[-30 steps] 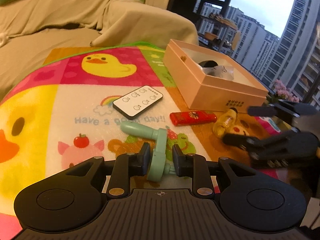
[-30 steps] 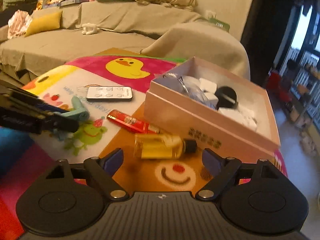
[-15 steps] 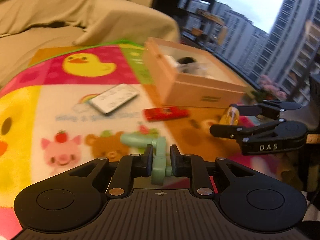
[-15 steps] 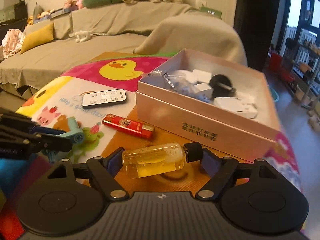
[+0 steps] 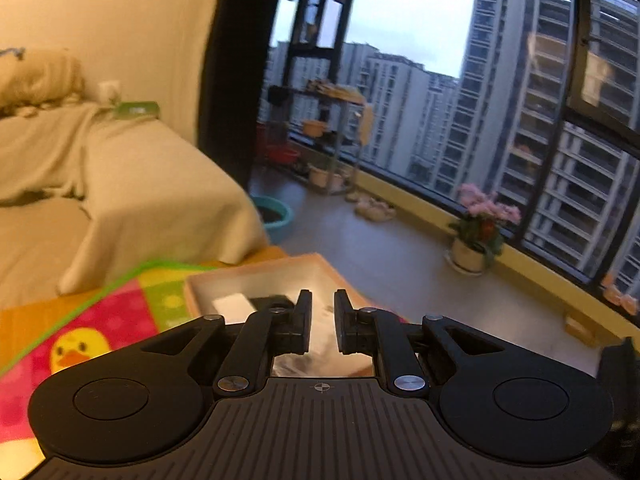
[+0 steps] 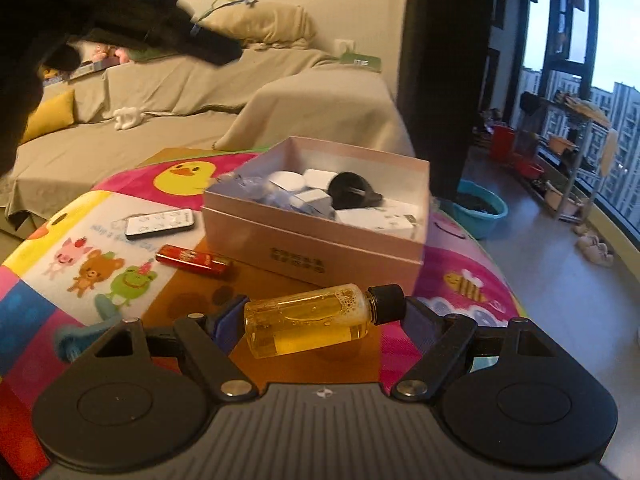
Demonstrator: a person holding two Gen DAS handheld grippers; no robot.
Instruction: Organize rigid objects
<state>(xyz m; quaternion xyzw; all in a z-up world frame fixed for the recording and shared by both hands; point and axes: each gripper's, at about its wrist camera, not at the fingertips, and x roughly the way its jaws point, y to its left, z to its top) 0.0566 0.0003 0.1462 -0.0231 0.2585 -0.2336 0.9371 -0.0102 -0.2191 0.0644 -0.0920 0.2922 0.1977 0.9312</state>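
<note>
Playmat [image 6: 120, 208] before draped sofa [image 6: 200, 92]

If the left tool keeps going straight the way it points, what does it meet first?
Probably nothing on the table: the left tool aims over the box toward the balcony floor. Depth is unclear.

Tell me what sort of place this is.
Most likely a living room in a high-rise flat: a cloth-covered sofa with cushions, a low table under a cartoon duck mat, and large windows onto a balcony facing apartment towers.
</note>
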